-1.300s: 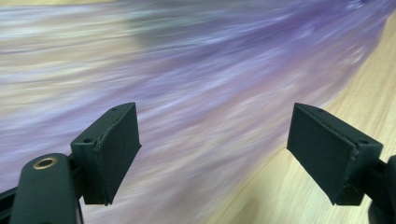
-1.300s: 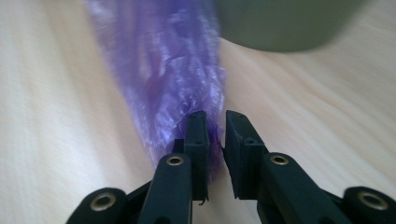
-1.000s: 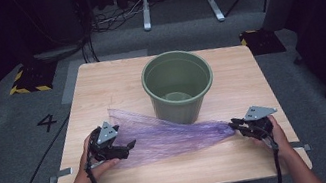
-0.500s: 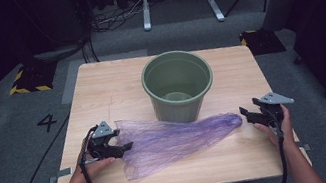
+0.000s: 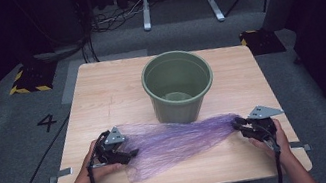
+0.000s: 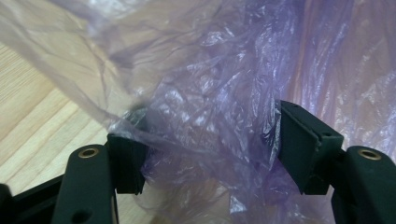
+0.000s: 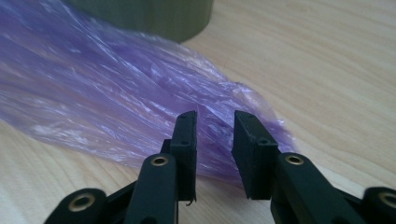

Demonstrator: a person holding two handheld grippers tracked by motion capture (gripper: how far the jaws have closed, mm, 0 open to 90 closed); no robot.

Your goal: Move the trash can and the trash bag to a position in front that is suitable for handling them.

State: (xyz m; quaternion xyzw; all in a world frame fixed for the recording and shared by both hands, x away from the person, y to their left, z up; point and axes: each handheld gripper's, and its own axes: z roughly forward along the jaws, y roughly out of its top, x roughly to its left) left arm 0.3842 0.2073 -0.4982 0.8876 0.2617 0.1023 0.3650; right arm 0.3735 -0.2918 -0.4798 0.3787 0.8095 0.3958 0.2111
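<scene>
**Bag stretched between 2 grippers, front of table**

Since the frame half a second earlier, the right gripper (image 5: pixel 236 125) has come back in to the bag's narrow end, its jaws closing; the left gripper (image 5: pixel 131 154) sits lower on the bag's wide end, jaws also closing.

High view: purple plastic bag (image 5: pixel 179 139) lies flat on the wooden table (image 5: pixel 100 92), running from the left gripper to the right one, just in front of the green bucket (image 5: pixel 179 86) and touching its base. Both grippers work near the table's front edge. Bare wood lies to the left, to the right and behind the bucket.

Left gripper view: jaws stand wide apart, with crumpled film (image 6: pixel 210 116) bunched between them and draped over the left pad. Pads do not press it together.

Right gripper view: jaws stand a narrow gap apart over the bag's tapered tip (image 7: pixel 224 116). Film lies between them, not pinched. Bucket wall (image 7: pixel 154 16) shows beyond.
</scene>
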